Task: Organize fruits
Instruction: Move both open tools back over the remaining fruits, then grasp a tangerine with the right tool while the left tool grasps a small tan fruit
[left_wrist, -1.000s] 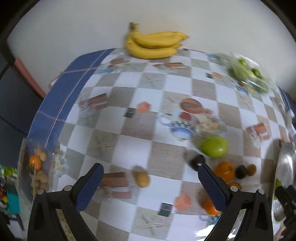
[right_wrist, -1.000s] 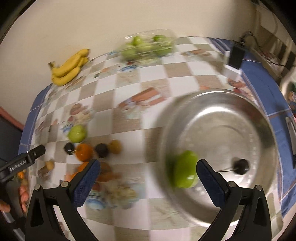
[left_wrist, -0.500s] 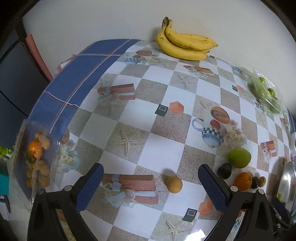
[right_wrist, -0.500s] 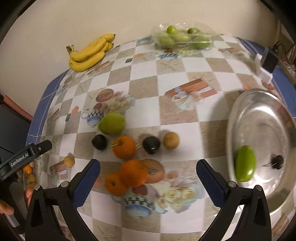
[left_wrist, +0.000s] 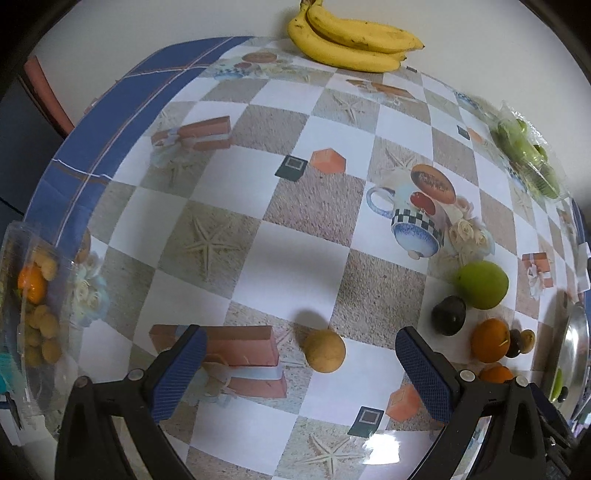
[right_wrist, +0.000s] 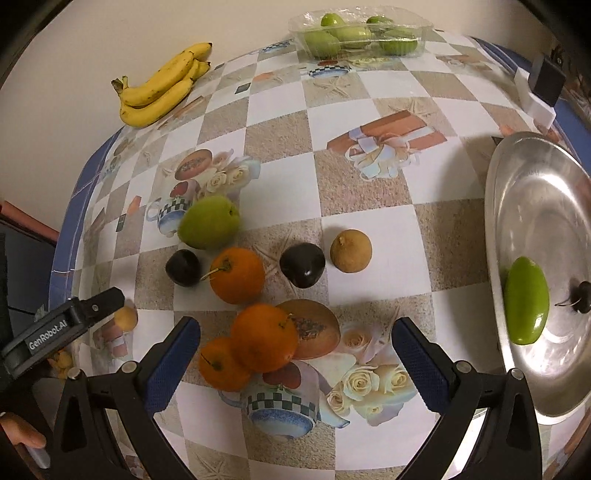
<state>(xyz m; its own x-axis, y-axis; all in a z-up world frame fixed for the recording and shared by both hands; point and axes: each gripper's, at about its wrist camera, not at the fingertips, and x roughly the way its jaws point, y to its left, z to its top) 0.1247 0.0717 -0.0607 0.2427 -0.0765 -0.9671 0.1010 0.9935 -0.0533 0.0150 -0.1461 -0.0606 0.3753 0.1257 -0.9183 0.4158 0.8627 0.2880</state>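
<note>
Left claw (left_wrist: 299, 363) wide, empty, a small brown fruit (left_wrist: 324, 350) between its fingers on the desk (left_wrist: 295, 258). Right claw (right_wrist: 295, 349) wide, empty, over two oranges (right_wrist: 264, 338). Green fruit (right_wrist: 526, 300) lies in the metal tray (right_wrist: 543, 206) at 3 o'clock.

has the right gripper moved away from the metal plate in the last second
Yes. The right gripper has swung left: the metal plate now sits at the view's right edge, and oranges lie between its open fingers.
</note>
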